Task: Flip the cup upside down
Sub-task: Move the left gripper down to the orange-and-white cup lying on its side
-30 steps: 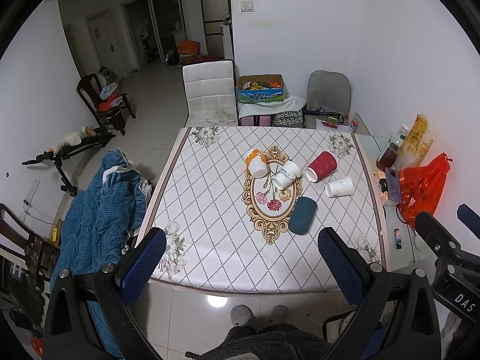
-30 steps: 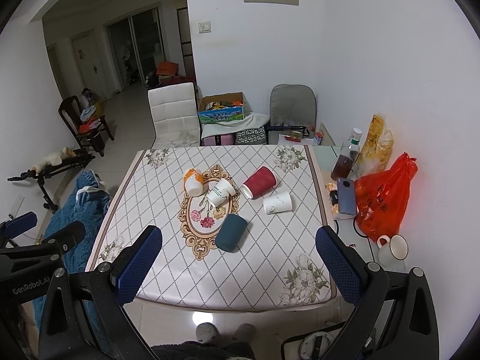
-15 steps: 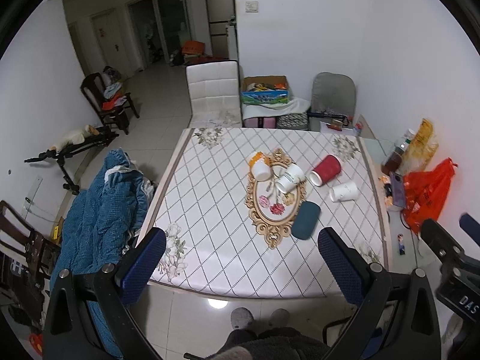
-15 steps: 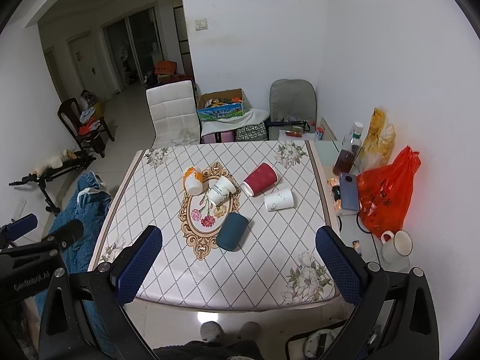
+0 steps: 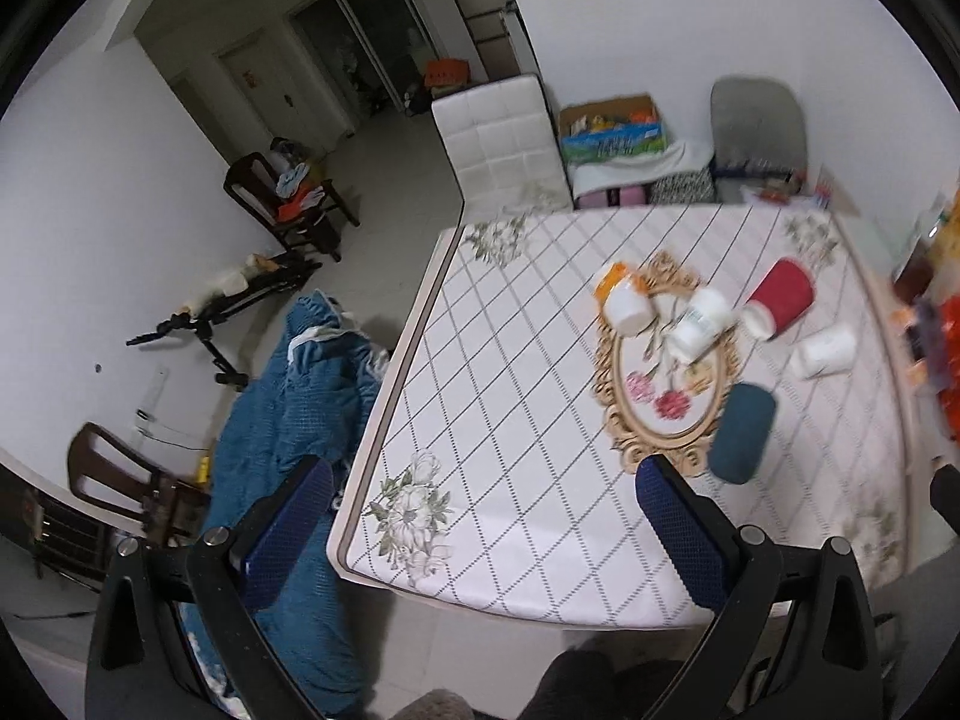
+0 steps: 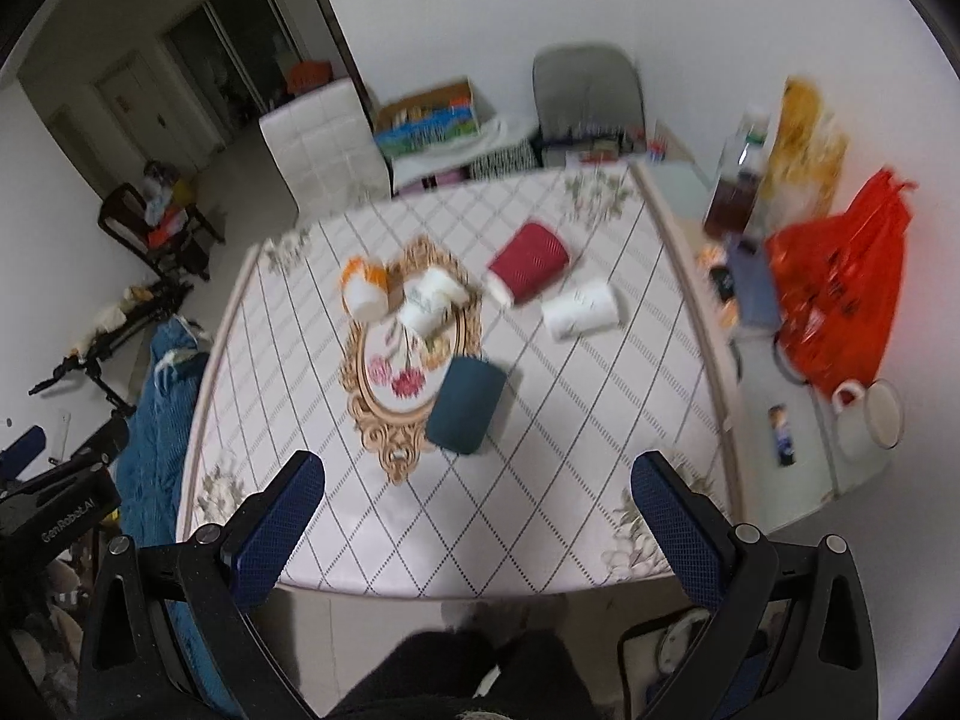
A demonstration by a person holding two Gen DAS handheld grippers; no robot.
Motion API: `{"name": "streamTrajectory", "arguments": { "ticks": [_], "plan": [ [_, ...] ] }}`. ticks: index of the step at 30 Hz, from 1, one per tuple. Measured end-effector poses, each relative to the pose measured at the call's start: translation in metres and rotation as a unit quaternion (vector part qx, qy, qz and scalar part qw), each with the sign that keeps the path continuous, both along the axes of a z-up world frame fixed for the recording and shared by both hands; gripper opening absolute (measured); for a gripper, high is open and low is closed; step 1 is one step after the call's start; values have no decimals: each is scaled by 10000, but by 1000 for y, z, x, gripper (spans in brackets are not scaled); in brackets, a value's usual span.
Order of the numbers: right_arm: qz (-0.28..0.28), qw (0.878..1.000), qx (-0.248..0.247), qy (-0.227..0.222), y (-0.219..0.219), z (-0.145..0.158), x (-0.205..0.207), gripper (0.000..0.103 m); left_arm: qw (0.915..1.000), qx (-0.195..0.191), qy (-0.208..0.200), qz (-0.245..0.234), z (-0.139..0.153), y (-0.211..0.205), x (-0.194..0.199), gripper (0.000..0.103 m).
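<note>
Several cups lie on their sides on the patterned table (image 5: pixel 510 420) (image 6: pixel 570 432): a dark teal cup (image 5: pixel 741 433) (image 6: pixel 468 413), a red cup (image 5: pixel 780 298) (image 6: pixel 528 262), a white cup (image 5: pixel 824 351) (image 6: pixel 581 308), a white printed cup (image 5: pixel 701 317) (image 6: pixel 431 299) and an orange-and-white cup (image 5: pixel 624 300) (image 6: pixel 363 289). My left gripper (image 5: pixel 483 519) is open and empty above the table's near left edge. My right gripper (image 6: pixel 477 513) is open and empty above the near edge, short of the teal cup.
A blue blanket on a chair (image 5: pixel 282 420) stands left of the table. A side shelf on the right holds a red plastic bag (image 6: pixel 840 294), a bottle (image 6: pixel 735 198) and a white mug (image 6: pixel 870 417). A white chair (image 5: pixel 498 144) stands behind the table.
Both grippers have swung and come lower toward the table; the left view turned left, the right view tilted right. The cups have not moved. Both stay open.
</note>
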State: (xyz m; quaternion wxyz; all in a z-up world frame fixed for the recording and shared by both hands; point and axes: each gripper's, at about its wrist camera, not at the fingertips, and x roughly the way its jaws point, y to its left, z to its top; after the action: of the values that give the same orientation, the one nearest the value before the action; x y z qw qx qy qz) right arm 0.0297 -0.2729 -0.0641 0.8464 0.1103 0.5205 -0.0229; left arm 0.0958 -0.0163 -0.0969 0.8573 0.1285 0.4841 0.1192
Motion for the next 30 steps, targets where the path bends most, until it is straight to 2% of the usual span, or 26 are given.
{"name": "streamTrajectory", "arguments": {
  "ticks": [9,15,24,30],
  "plan": [
    [-185,9926,413,1130,18,-125,65,103,9963,346,724,-306,-77,-3,67,103],
    [-523,9828,585,1671,33,-183,104,103,9883,747,1154,-656,-129,1,118,103],
    [-802,9708,472,2213,50,-244,152,103,9760,987,1715,-908,-198,11,178,103],
    [-916,9651,393,2420,57,-268,178,103,9727,1031,1825,-992,-218,10,217,103]
  ]
}}
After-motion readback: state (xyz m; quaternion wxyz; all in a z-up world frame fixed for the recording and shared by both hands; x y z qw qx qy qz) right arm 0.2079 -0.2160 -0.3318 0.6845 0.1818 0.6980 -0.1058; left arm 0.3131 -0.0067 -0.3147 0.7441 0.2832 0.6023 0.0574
